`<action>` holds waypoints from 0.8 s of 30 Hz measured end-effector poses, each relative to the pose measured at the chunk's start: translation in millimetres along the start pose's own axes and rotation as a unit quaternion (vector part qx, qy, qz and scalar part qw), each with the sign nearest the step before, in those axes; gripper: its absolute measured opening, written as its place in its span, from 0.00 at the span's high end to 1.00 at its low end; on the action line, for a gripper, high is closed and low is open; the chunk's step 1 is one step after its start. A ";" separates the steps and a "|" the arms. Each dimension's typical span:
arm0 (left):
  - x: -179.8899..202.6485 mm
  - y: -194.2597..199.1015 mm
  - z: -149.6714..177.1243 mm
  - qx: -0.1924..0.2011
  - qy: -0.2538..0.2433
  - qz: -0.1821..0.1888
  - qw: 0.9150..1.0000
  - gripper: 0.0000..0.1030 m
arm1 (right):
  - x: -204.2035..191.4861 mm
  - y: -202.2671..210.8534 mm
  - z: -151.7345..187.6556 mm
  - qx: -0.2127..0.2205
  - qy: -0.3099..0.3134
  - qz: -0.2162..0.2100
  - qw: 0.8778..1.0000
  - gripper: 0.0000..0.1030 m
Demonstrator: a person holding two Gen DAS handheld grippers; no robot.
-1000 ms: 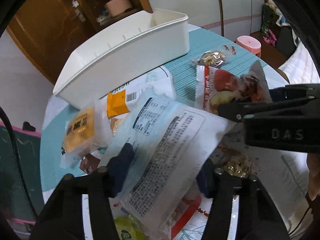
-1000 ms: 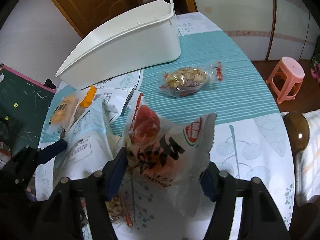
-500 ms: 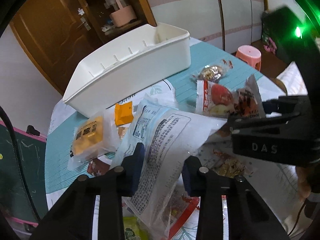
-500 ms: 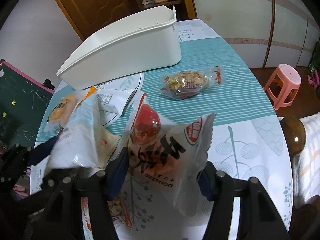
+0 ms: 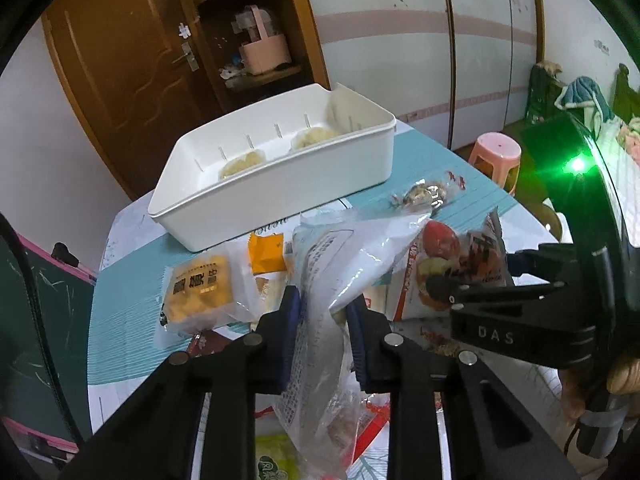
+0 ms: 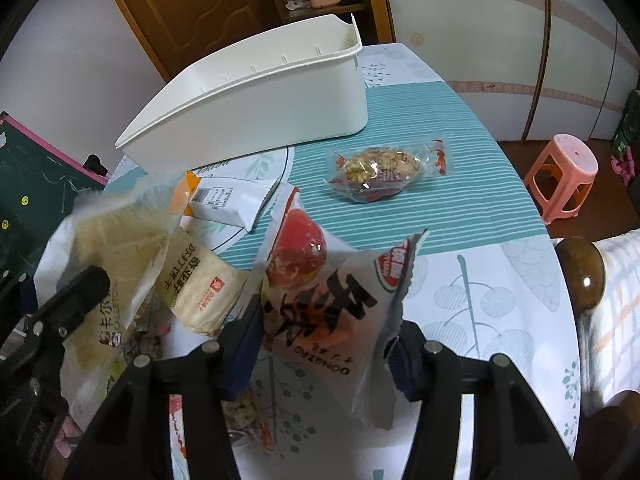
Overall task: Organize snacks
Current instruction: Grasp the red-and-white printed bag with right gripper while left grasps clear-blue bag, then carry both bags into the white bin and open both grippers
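Note:
My left gripper (image 5: 324,320) is shut on a clear cracker bag (image 5: 344,256) with a printed label and holds it above the table; the same bag (image 6: 116,240) shows blurred in the right wrist view. The right gripper (image 6: 324,344) has its jaws closing on a red and white snack bag (image 6: 332,300), and both pads touch it. That bag (image 5: 452,264) sits between the right gripper's fingers (image 5: 516,260) in the left wrist view. Behind stands a white bin (image 5: 280,192) with two pale packets (image 5: 244,160) inside.
On the teal cloth lie a yellow cake packet (image 5: 200,292), an orange and white packet (image 6: 224,200), a soda cracker packet (image 6: 196,284) and a nut bar in clear wrap (image 6: 380,172). A pink stool (image 6: 564,176) and a wooden chair knob (image 6: 580,276) stand past the table's right edge.
The left jaws closed on the clear cracker bag and lifted it off the pile. The right jaws narrowed around the red and white bag while that hand stayed in place.

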State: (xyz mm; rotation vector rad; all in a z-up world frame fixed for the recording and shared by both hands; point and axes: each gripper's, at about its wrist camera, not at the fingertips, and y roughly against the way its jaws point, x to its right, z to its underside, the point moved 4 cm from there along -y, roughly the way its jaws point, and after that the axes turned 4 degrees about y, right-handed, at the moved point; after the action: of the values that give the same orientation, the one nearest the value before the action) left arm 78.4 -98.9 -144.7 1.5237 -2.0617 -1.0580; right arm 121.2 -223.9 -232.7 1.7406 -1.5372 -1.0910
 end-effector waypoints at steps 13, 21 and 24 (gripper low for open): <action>-12.2 21.5 -7.0 0.032 0.026 0.018 0.999 0.81 | -20.3 28.4 -9.4 0.034 0.018 -0.023 0.999 0.48; -18.0 45.4 -20.6 0.064 0.037 0.023 0.997 0.81 | -37.1 54.3 -19.3 0.065 0.027 -0.044 0.997 0.48; -22.9 55.3 -29.3 0.078 0.045 0.025 0.996 0.81 | -39.6 64.4 -24.8 0.077 0.031 -0.048 0.995 0.48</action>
State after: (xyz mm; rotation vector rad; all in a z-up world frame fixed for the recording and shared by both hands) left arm 70.1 -80.5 -81.2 1.5540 -2.1518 -0.8110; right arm 109.0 -199.1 -158.1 1.9509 -1.5502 -0.9752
